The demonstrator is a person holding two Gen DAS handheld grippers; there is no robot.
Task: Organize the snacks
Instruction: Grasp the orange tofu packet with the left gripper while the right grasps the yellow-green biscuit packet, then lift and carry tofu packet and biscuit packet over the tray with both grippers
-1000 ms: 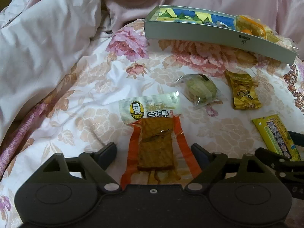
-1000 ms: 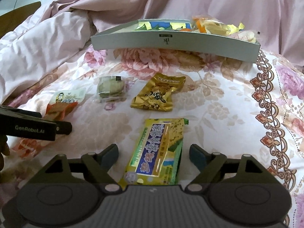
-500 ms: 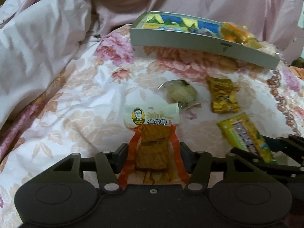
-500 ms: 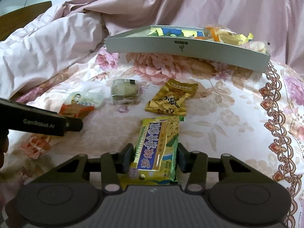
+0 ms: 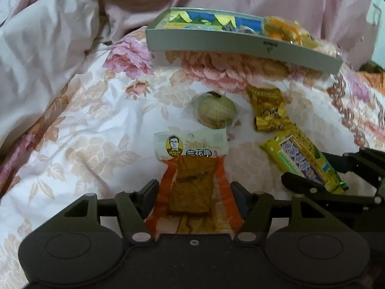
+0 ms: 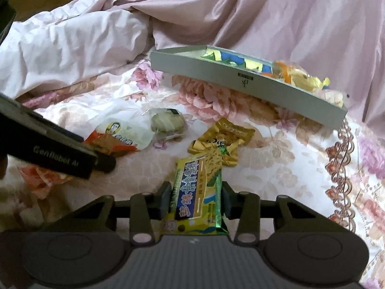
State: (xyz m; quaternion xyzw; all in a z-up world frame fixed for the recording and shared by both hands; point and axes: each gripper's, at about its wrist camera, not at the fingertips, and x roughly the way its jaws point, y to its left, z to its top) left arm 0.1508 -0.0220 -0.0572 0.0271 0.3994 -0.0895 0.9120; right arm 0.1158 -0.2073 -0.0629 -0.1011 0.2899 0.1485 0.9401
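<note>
Your right gripper (image 6: 196, 198) clamps the yellow bar (image 6: 197, 192) at lower centre, its long axis pointing up-frame. Your left gripper (image 5: 193, 192), jaws just reopening, loosely straddles the orange tofu packet (image 5: 192, 183), also lengthwise up-frame. Beyond, at upper right, sits the grey tray (image 5: 216, 47).

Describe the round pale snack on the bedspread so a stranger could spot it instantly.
Find the long grey tray on the floral bedspread. On the fabric before it lies a clear-wrapped pale green pastry, left of the gold packet. It is the only round, unprinted snack.
</note>
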